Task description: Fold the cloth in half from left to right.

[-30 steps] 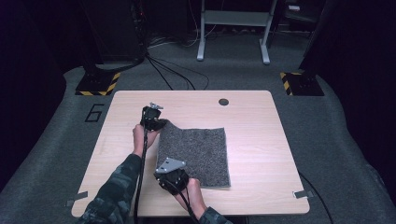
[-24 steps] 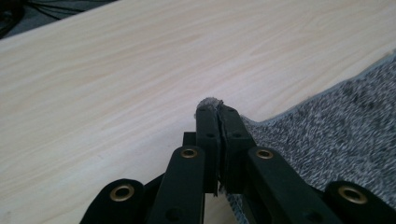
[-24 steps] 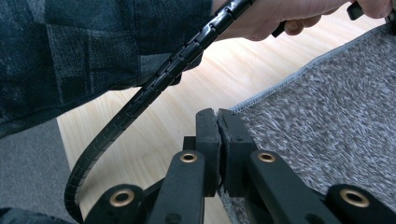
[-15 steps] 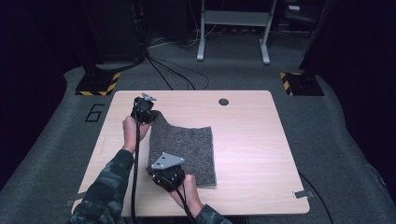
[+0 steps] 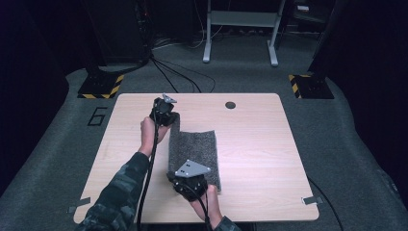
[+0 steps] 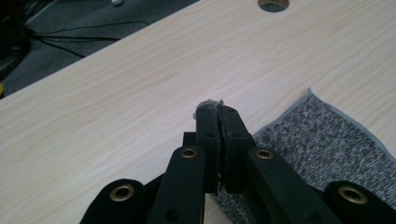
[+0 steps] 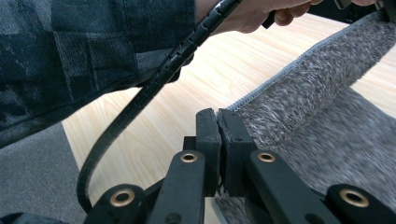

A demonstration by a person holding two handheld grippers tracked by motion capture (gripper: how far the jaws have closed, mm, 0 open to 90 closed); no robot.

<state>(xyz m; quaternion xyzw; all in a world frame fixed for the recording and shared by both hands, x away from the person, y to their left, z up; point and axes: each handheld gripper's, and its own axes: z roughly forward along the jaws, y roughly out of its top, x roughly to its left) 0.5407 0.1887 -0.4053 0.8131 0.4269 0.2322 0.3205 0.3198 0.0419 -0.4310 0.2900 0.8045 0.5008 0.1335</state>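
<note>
The grey carpet piece point(image 5: 195, 154), soft, light and limp, lies mid-table with its left edge lifted, pinched by the left gripper point(image 5: 164, 113) at the far corner and the right gripper point(image 5: 188, 182) at the near corner, sound holds.

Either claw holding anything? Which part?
Both grip the grey mat: left claw is shut on its far left corner, right claw on its near left corner, lifting that edge.

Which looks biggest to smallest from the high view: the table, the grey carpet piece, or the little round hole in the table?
1. The table, by far the biggest.
2. The grey carpet piece, held by the left claw and the right claw.
3. The round hole, smallest.
</note>
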